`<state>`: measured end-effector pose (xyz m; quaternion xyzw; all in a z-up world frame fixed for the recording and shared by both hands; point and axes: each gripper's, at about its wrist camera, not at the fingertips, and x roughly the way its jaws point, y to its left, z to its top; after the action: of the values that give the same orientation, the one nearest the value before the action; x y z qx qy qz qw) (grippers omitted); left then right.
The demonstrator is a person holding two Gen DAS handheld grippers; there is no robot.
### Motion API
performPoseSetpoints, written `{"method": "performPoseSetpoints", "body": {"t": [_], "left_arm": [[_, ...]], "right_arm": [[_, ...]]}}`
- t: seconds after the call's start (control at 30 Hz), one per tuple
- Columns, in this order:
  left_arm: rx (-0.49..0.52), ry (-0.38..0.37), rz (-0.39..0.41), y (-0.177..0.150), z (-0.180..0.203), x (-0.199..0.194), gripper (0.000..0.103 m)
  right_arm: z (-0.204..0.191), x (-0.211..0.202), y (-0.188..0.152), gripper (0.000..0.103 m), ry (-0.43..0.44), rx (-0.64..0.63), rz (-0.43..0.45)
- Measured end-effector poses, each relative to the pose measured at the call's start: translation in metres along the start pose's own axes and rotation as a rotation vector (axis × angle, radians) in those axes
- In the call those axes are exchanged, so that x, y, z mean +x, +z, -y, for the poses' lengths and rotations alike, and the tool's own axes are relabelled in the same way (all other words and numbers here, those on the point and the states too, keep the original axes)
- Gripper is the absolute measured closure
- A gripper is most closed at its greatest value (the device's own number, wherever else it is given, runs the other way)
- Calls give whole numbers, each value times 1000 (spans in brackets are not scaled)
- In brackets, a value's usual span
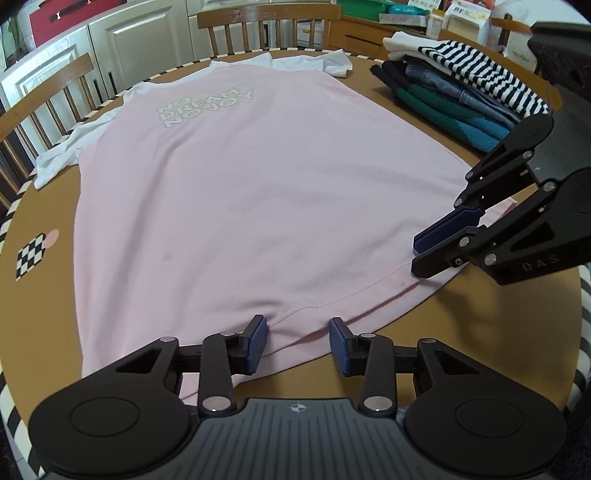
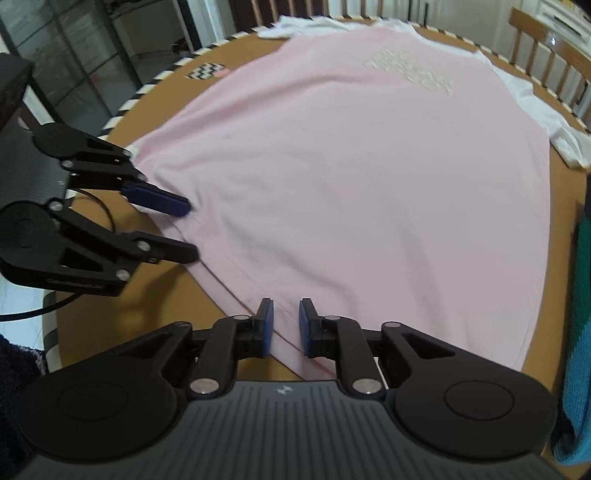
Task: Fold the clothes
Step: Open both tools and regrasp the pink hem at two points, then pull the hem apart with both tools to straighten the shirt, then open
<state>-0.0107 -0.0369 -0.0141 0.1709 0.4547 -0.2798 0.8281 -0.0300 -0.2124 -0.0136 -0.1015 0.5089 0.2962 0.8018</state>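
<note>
A pink T-shirt (image 1: 240, 192) with white sleeves and white lettering lies flat on the round brown table (image 1: 44, 206); it also shows in the right wrist view (image 2: 369, 177). My left gripper (image 1: 297, 343) is open, its blue pads either side of the shirt's bottom hem; it also shows in the right wrist view (image 2: 192, 229). My right gripper (image 2: 286, 325) is open with a narrow gap astride the hem further right; in the left wrist view the right gripper (image 1: 415, 254) sits at the hem's right corner.
A stack of folded clothes (image 1: 461, 96), striped top uppermost, sits at the table's far right. Wooden chairs (image 1: 266, 26) ring the table. A checkered patch (image 1: 31, 254) marks the left tabletop. Boxes crowd a counter behind.
</note>
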Motion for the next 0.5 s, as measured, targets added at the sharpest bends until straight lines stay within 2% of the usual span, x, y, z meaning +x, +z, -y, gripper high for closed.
{"method": "performPoseSetpoints", "body": {"t": [0.1,0.17,0.23,0.3,0.43,0.5], "left_arm": [[7,-1,11,3,2,-1,71],[19,-7,15,5,4,-1,82],[38,-9,15,6,6,2,88],[48,-10,6,7,7,6,93],[21,-22,12,8,5,7,95],[8,-25,16,9,3,7,96]], "right_arm": [[-10,3,1,83,-1,-53,-7],[-13,4,0,77,4,-76,-14],[-13,6,1,77,4,-76,-14],[-11,7,2,82,2,-66,-13],[-6,7,4,84,-5,-49,-13],[-6,8,5,93,-7,-60,-14]]}}
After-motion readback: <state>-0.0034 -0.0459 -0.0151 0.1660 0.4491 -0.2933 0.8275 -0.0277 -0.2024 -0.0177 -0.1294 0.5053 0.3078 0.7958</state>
